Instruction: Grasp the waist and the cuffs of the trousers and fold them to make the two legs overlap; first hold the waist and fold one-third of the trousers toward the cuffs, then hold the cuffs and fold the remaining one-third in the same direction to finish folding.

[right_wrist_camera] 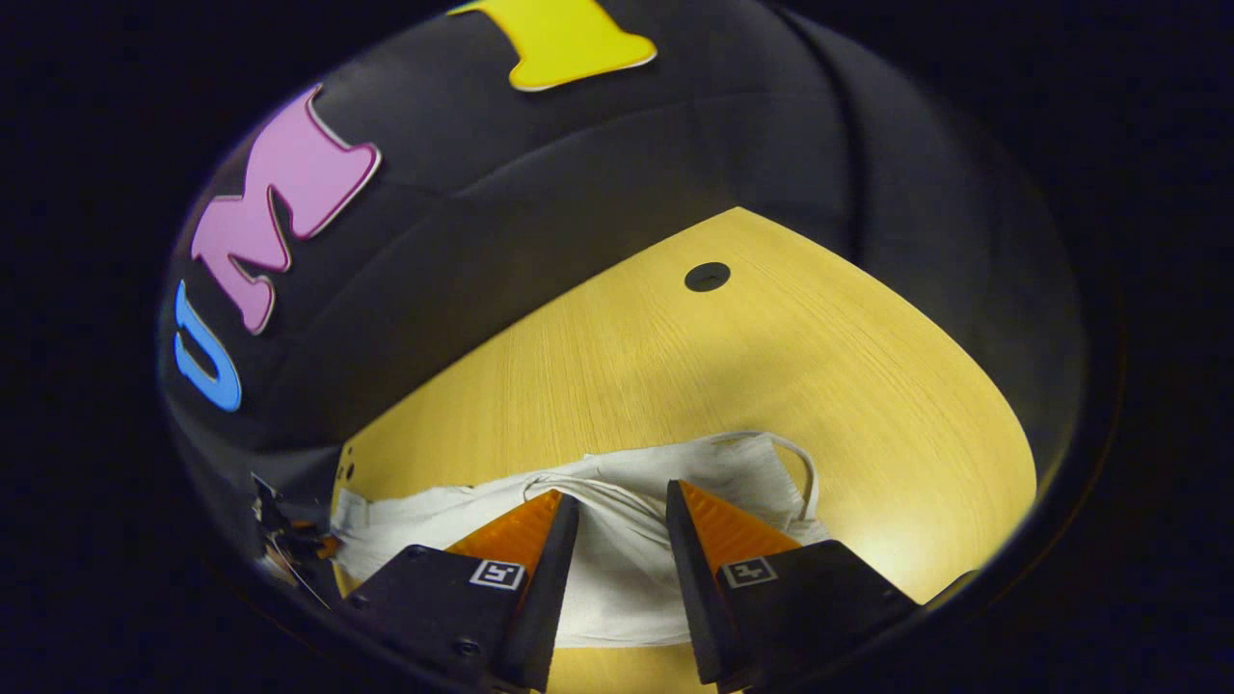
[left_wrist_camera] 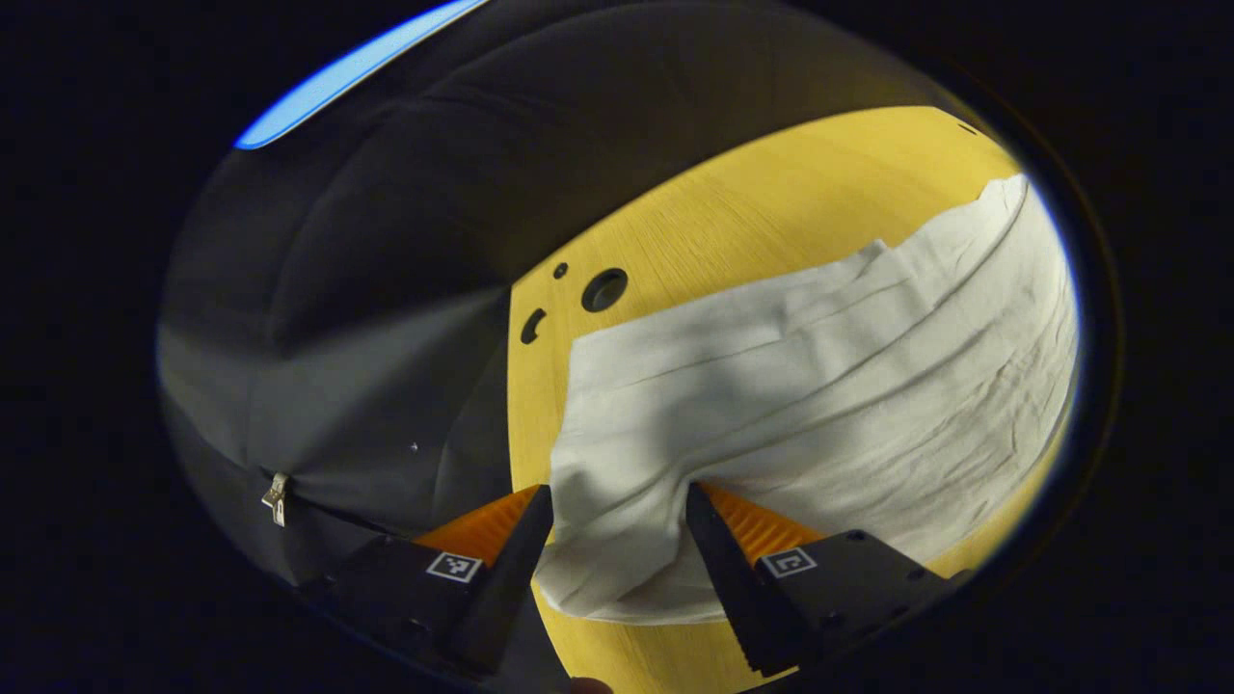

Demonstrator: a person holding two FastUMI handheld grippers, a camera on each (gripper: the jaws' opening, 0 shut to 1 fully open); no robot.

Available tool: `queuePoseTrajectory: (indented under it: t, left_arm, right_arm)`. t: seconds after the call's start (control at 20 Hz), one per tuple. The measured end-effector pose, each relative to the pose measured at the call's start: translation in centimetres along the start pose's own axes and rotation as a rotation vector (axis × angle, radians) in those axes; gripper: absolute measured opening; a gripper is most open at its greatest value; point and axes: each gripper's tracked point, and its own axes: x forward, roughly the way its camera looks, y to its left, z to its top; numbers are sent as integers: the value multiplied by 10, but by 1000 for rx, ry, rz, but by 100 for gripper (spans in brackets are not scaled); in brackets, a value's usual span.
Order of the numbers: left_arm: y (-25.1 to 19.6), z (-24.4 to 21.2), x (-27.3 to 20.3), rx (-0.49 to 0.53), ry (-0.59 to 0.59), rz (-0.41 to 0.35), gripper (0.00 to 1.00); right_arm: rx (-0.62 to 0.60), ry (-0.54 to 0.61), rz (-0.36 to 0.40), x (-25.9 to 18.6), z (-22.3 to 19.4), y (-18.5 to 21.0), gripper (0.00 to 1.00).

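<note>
White trousers (left_wrist_camera: 819,386) lie stretched out along a yellow wooden table (left_wrist_camera: 733,212). In the left gripper view the cuff end bunches up between my left gripper's (left_wrist_camera: 617,501) fingers, which press on it from both sides, and creases run away from the fingertips. In the right gripper view the waist end (right_wrist_camera: 617,569) with its drawstring loop (right_wrist_camera: 805,472) sits between my right gripper's (right_wrist_camera: 622,506) fingers, which are closed on the fabric. The left gripper (right_wrist_camera: 299,545) also shows small at the far end of the trousers (right_wrist_camera: 434,516).
The table has round cable holes (left_wrist_camera: 604,289) near the cuff end and another hole (right_wrist_camera: 707,277) beyond the waist. The black booth wall (left_wrist_camera: 366,289) hangs close behind the table's edge, with a zip pull (left_wrist_camera: 277,498) low on it. Bare tabletop (right_wrist_camera: 733,386) stretches beyond the waist.
</note>
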Motion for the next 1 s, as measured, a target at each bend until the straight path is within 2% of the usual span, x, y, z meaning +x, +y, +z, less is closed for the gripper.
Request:
queuePoseTrajectory:
  t: [0.05, 0.1, 0.2, 0.3, 0.4, 0.55, 0.65, 1.0]
  left_arm:
    - [1, -3, -6, -4, -9, 1, 90]
    - [3, -7, -13, -1, -14, 5, 91]
    - [4, -13, -25, -2, -19, 19, 90]
    - [1, -22, -41, -20, -24, 13, 91]
    - [-1, -32, -53, -48, -25, 7, 90]
    - [-9, -50, -72, -126, -15, -7, 90]
    - [-18, -60, -81, -211, -7, -37, 91]
    - [-35, -83, -108, -426, 2, -101, 91]
  right_arm:
    - [10, -6, 0, -2, -3, -1, 54]
    - [-15, 12, -8, -2, -9, -4, 60]
    - [-60, 43, -26, -4, -16, -5, 62]
    - [-67, 44, -25, -10, -14, -1, 72]
    - [-41, 12, -28, -15, -9, -6, 98]
    - [80, -53, -34, -34, 2, -7, 98]
    - [144, -86, -79, -49, -1, -21, 98]
    - [392, -89, -227, -75, -67, -71, 98]
